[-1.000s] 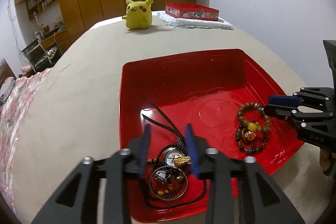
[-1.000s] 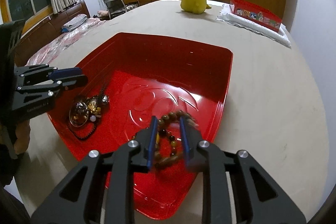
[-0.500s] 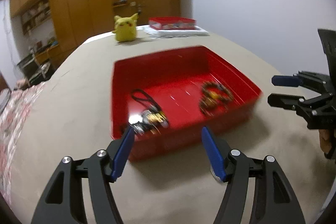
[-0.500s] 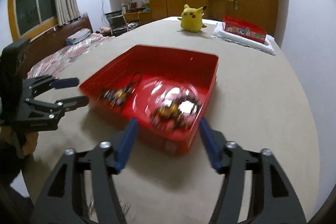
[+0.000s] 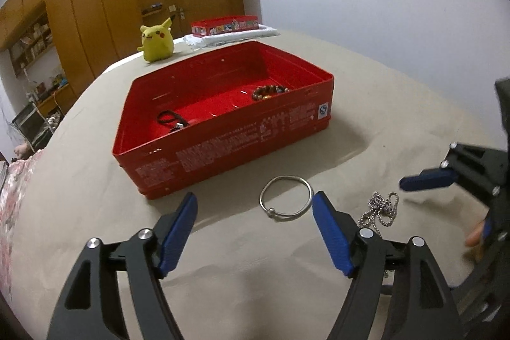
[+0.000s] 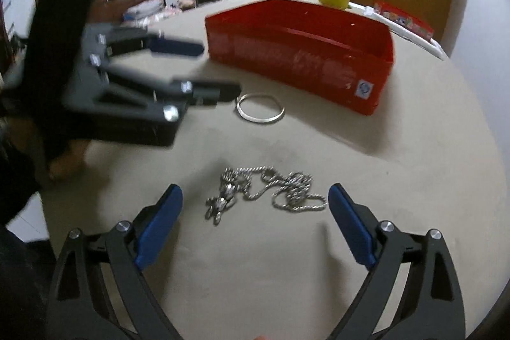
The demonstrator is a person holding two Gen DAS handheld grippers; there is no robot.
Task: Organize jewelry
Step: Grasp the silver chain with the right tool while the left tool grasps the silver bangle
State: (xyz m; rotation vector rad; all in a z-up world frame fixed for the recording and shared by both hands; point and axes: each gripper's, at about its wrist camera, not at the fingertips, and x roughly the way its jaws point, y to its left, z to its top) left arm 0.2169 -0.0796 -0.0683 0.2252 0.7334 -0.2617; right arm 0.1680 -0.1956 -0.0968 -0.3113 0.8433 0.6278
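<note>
A broad stretch of bare beige tablecloth (image 5: 382, 104) lies between me and the glossy red rectangular tin (image 5: 242, 145), which holds a brown beaded bracelet (image 5: 269, 91) and a black corded pendant (image 5: 172, 121). A thin silver bangle (image 5: 285, 196) rests flat just before the tin's printed wall; a tangled silver chain necklace (image 6: 264, 190) sits nearer. My left gripper (image 5: 255, 228) hovers low, jaws spread wide around the bangle's near side; my right gripper (image 6: 255, 219) gapes over the chain, both empty.
</note>
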